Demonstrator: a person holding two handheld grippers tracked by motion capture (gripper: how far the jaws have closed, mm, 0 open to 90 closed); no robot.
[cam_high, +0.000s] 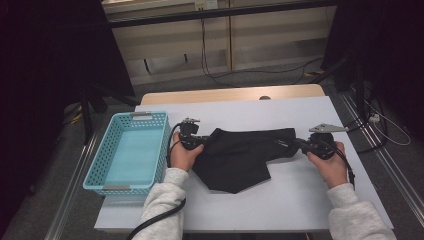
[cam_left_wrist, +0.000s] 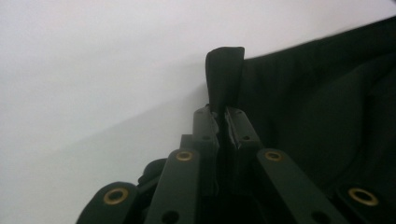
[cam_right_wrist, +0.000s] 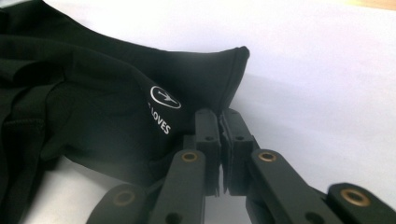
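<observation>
2 grippers, left (cam_high: 204, 141) and right (cam_high: 286, 144), each clamp the black garment (cam_high: 240, 157).

Only readable stuff is on the black garment (cam_right_wrist: 93, 107) in the right gripper view: a small white print near its hem, right by the gripper's jaws. It's a round white logo (cam_right_wrist: 165, 97), a circle with some kind of thin mark inside, and under it white capitals reading "LOVES" (cam_right_wrist: 159, 120), running at a slant. There may be a letter before the L, hidden in a fold.
</observation>
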